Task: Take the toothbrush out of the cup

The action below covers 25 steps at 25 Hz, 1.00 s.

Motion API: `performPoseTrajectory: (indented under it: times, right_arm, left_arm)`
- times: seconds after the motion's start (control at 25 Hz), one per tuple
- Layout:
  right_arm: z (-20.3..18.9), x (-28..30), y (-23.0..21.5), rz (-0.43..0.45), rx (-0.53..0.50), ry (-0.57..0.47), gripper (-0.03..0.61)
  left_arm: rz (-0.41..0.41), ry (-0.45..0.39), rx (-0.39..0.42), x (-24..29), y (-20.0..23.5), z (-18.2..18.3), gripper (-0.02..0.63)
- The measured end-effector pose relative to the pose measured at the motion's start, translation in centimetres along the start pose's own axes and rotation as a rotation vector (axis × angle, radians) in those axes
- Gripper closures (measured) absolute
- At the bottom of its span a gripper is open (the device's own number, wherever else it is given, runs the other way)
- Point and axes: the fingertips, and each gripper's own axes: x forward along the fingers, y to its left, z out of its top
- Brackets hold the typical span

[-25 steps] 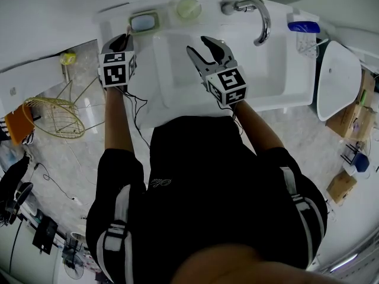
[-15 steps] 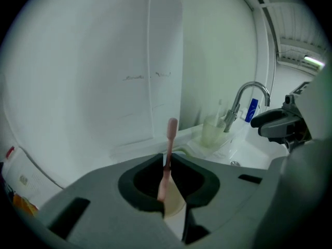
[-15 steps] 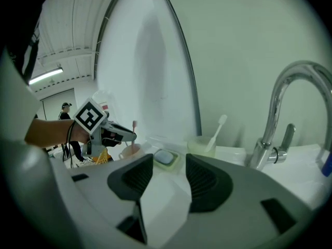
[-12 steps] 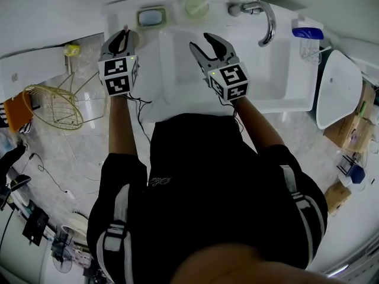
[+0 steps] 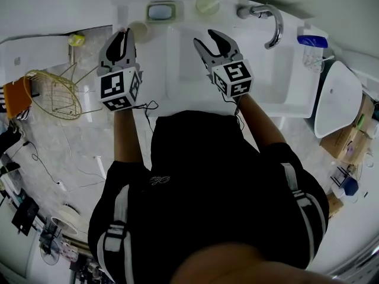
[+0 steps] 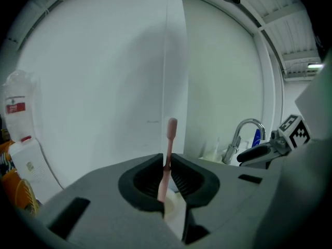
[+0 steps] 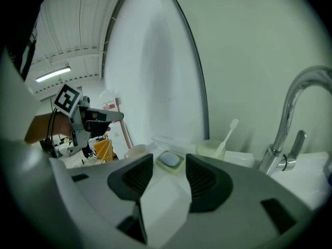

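My left gripper (image 6: 167, 162) is shut on the thin pink toothbrush (image 6: 170, 134), which stands upright between the jaws with its head above them. In the head view this gripper (image 5: 122, 38) hangs over the sink's back left corner, next to the beige cup (image 5: 140, 31). The right gripper view shows that cup (image 7: 136, 151) standing on the sink ledge below the left gripper (image 7: 106, 117). My right gripper (image 5: 211, 39) (image 7: 169, 165) is open and holds nothing over the basin. The jaws hide the toothbrush's lower end.
A green soap dish (image 5: 161, 10) and a second cup (image 5: 207, 5) with a white toothbrush (image 7: 228, 134) stand along the sink's back ledge. The chrome faucet (image 5: 273, 22) is at the right. A wire basket (image 5: 56, 93) is on the floor to the left.
My left gripper has risen from the cup with the pink toothbrush in it and tilted more level. The right gripper has stayed put.
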Motion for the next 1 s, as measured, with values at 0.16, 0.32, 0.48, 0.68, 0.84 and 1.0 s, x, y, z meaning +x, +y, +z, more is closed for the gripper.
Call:
performPoseTrajectory:
  times: [0.16,0.32,0.48,0.68,0.84,1.0]
  right_arm:
    - [-0.1,0.1,0.6,0.018,-0.009,0.008,0.374]
    - [-0.2,0.3,1.2,0.033,-0.017,0.013,0.374]
    - [-0.4,0.4,1.5,0.041,-0.023,0.018,0.374]
    - [-0.6,0.4,1.7,0.048,-0.026,0.025,0.374]
    - [-0.9,0.5,2.1,0.052,-0.03,0.034,0.374]
    - [-1.3,0.5,2.5,0.056,-0.034,0.043,0.374]
  left_arm:
    - [0.003,-0.02,-0.007,-1.9,-0.1,0.7,0.565]
    - [-0.031,-0.01,-0.036,-3.3,-0.5,0.5,0.565]
    - [-0.046,0.043,-0.051,-4.3,-0.5,-1.2,0.565]
    - [-0.061,0.117,-0.062,-5.2,-1.1,-3.9,0.565]
    - [-0.088,0.2,-0.086,-5.5,-1.9,-7.1,0.565]
    - [-0.108,0.291,-0.189,-5.4,-2.2,-11.4,0.565]
